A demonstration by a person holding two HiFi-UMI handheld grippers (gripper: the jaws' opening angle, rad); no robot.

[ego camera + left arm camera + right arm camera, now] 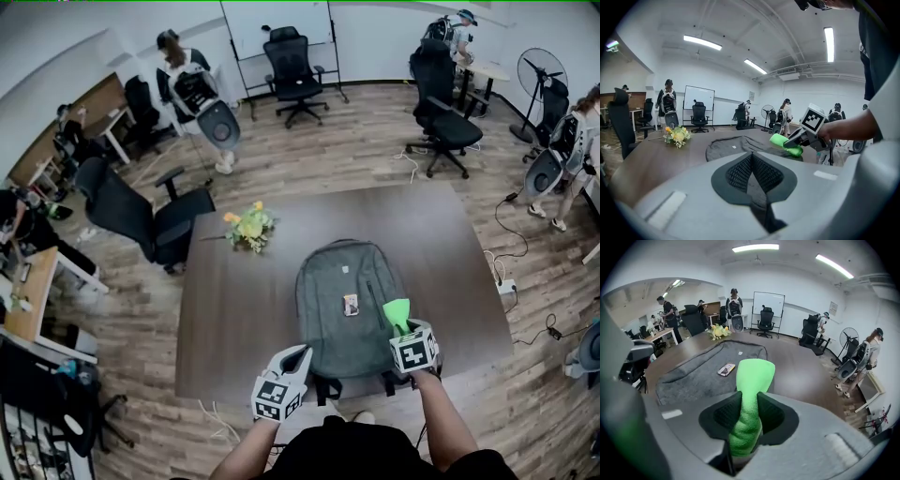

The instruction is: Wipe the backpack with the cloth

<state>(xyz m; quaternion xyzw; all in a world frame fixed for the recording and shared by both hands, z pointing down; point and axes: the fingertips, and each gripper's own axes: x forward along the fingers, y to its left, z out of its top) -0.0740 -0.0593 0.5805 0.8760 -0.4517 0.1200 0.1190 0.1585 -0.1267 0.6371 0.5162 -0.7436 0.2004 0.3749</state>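
Over the backpack (339, 295), right gripper (749, 405) jaws pinch the cloth (754, 373); left gripper (753, 160) jaws touch.

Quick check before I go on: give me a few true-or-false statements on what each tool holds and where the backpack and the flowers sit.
1. The right tool is clamped on the bright green cloth. True.
2. The left tool grips a backpack strap. False: its jaws are closed together on nothing.
3. The grey fabric backpack lies flat on the dark brown wooden table. True.
4. The bunch of yellow flowers rests on the backpack. False: it lies on the table, apart from the backpack, off its far left corner.
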